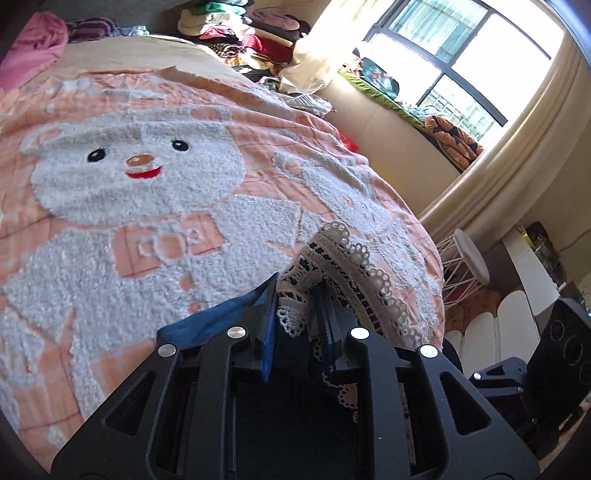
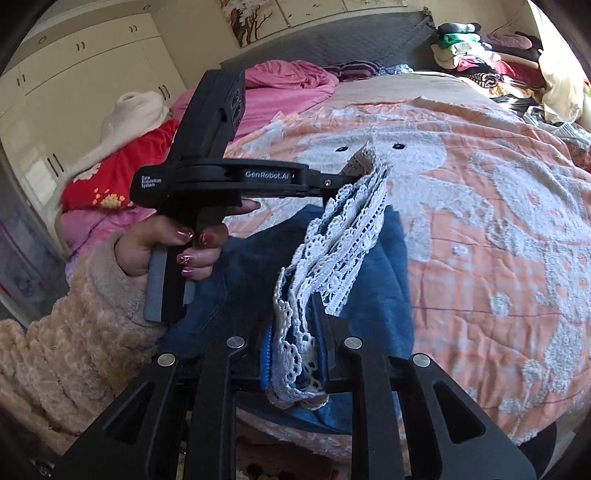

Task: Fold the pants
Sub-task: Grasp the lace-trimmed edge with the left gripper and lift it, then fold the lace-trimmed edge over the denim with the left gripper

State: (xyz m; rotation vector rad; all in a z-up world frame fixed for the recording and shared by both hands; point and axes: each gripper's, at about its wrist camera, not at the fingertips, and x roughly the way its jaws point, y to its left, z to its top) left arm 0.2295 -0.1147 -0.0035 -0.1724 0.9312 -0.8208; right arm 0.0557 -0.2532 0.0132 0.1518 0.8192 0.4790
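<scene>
Both my tools are pinching the lace hem of the blue pants (image 2: 373,280): my left tool (image 1: 299,314) is pressed tight on one lace edge, and my right tool (image 2: 295,332) is clamped on the other. The lace (image 2: 332,258) stretches between them, and the rest of the pants hangs down onto the bed's peach snowman blanket (image 2: 498,236).

A peach blanket (image 1: 258,122) with a white bear (image 1: 140,177) covers the bed. Folded clothes (image 1: 240,26) are piled at its far corner, near a sunlit window (image 1: 450,55). A pink quilt (image 2: 284,85) lies by the headboard (image 2: 332,44); a red one (image 2: 118,173) sits before white wardrobes (image 2: 81,62).
</scene>
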